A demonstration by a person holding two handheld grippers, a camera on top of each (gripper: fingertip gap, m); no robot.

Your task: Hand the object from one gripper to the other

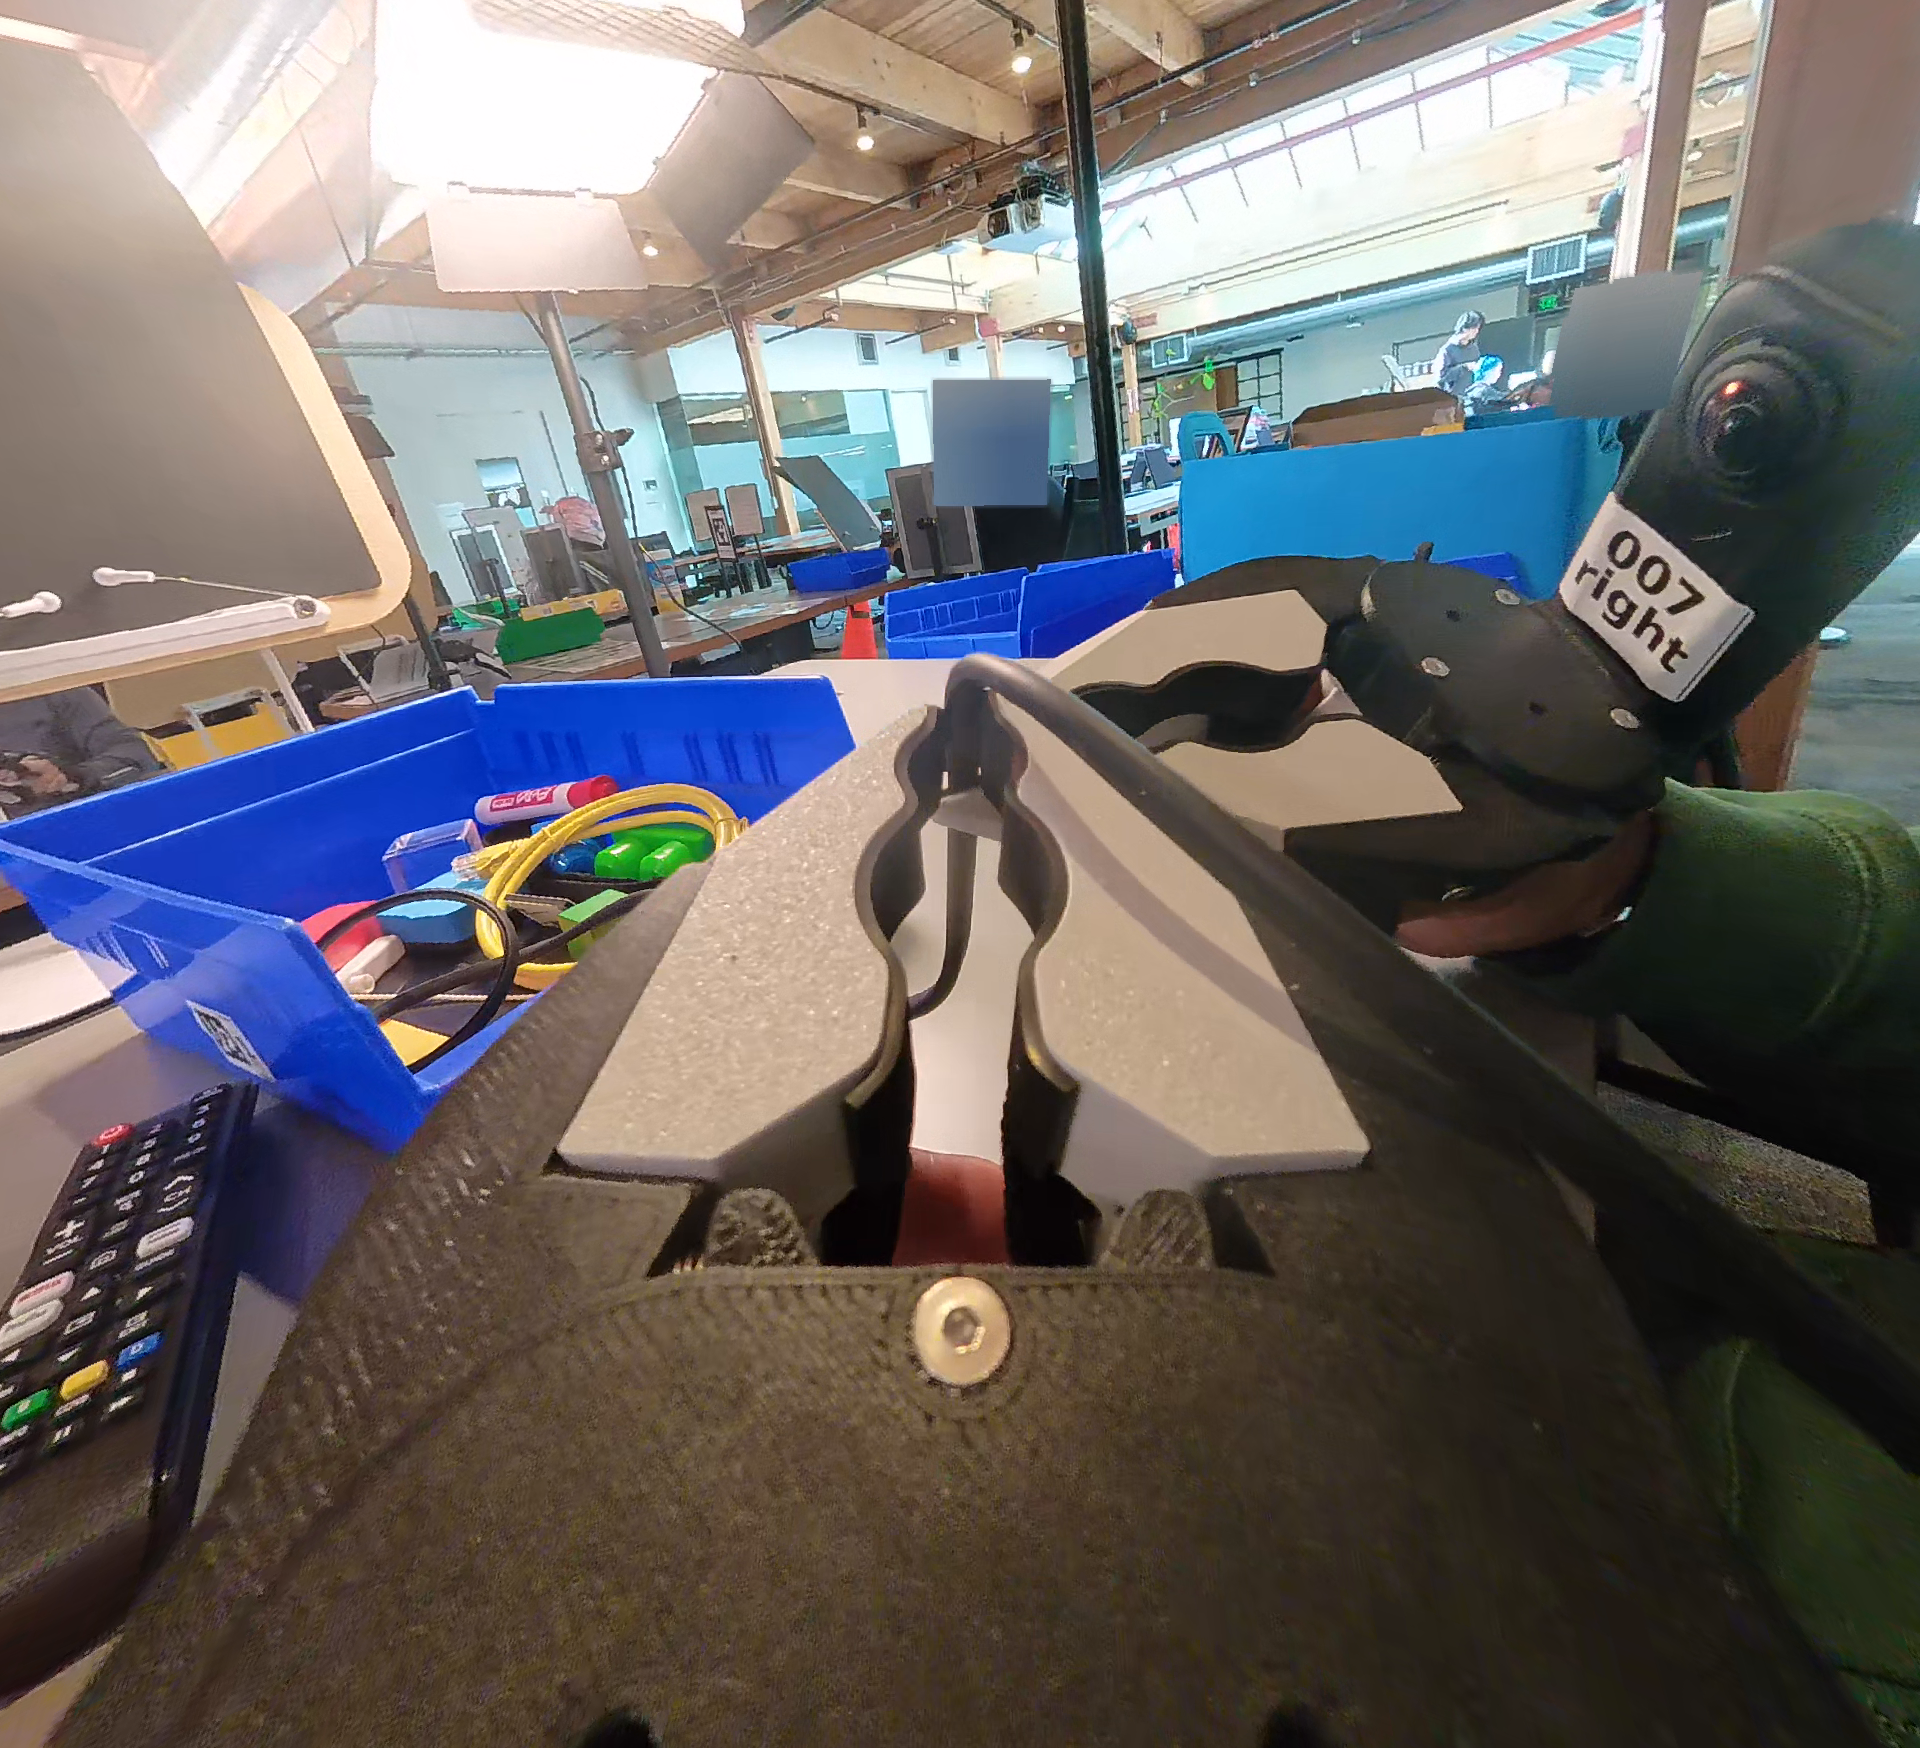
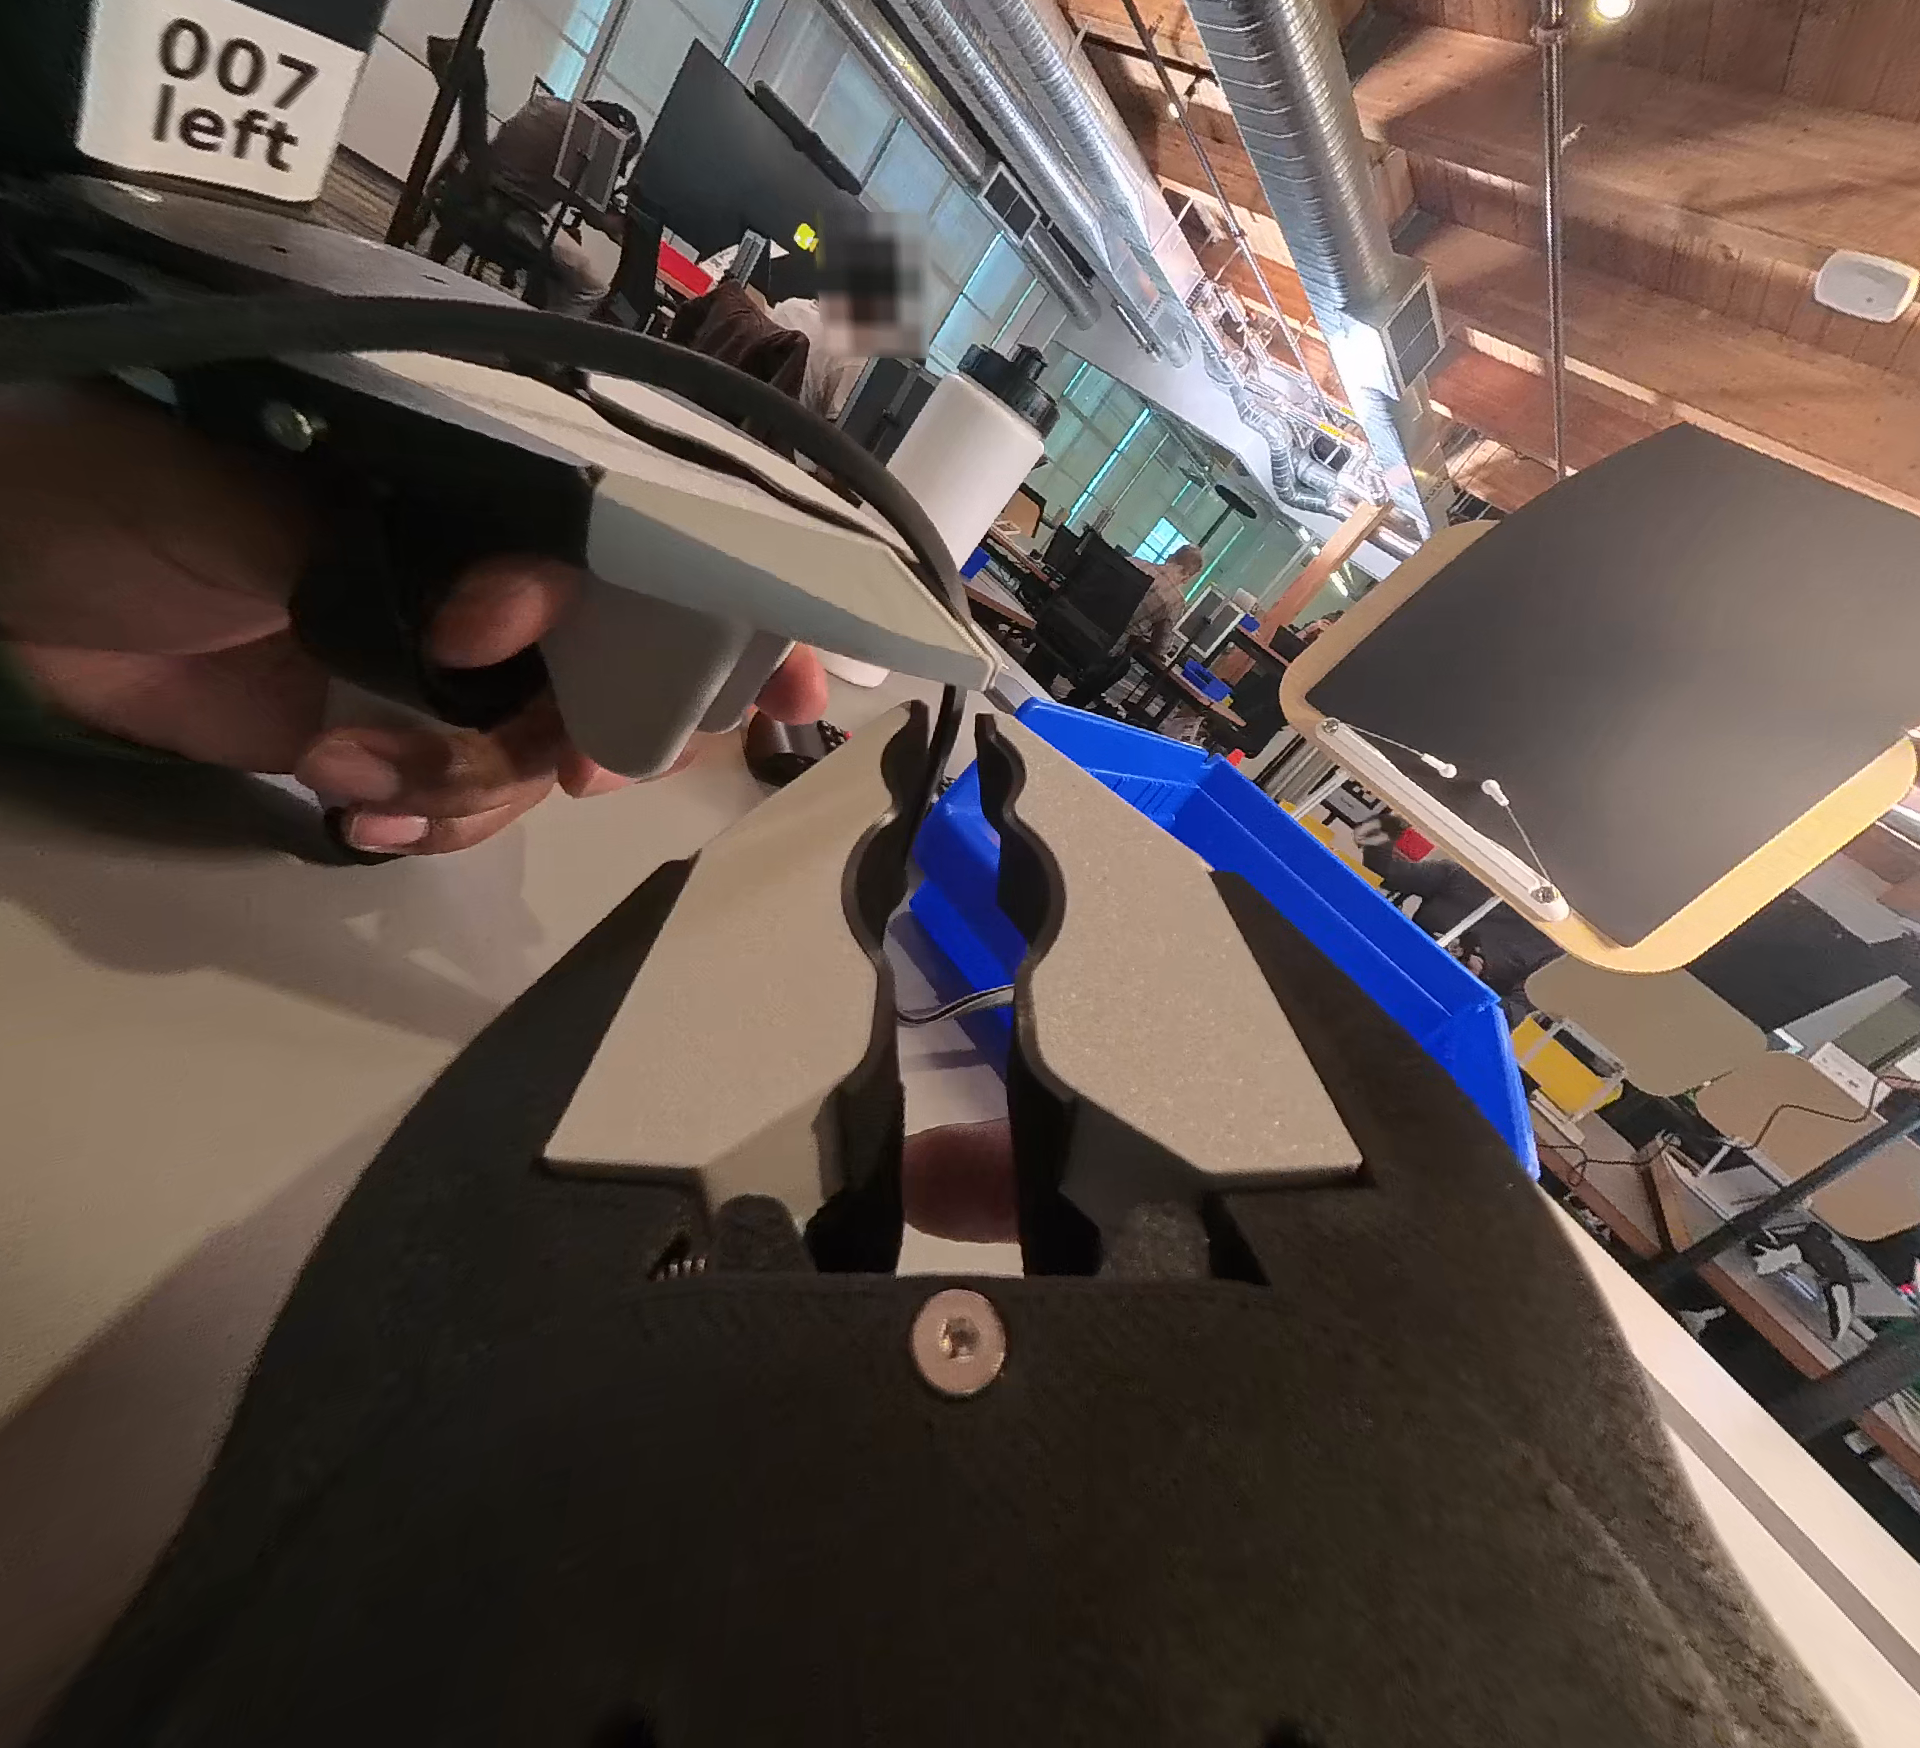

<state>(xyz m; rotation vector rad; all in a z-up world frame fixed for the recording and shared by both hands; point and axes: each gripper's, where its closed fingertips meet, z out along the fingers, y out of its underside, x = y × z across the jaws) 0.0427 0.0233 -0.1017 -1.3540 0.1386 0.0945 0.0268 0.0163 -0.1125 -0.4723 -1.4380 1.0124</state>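
Note:
A thin black cable [image 1: 1049, 690] is the object. My left gripper [image 1: 966, 742] is shut on it at the fingertips, held above the table. The cable arcs from there over the left gripper's right finger and down to the lower right. My right gripper [image 1: 1101, 701] comes in from the right, its tips right by the left one's. In the right wrist view the cable [image 2: 940, 753] hangs down between the tips of my right gripper [image 2: 948, 727], whose jaws stand slightly apart with a gap beside the cable. The left gripper [image 2: 977, 659] shows there from the side, shut.
A blue bin [image 1: 260, 867] holding a yellow cable, markers and small coloured items sits left of the grippers; it also shows in the right wrist view [image 2: 1299, 857]. A black remote [image 1: 104, 1283] lies at the lower left on the grey table [image 2: 260, 971]. A white bottle [image 2: 966, 462] stands behind. Left and right tips are no more than a few centimetres apart.

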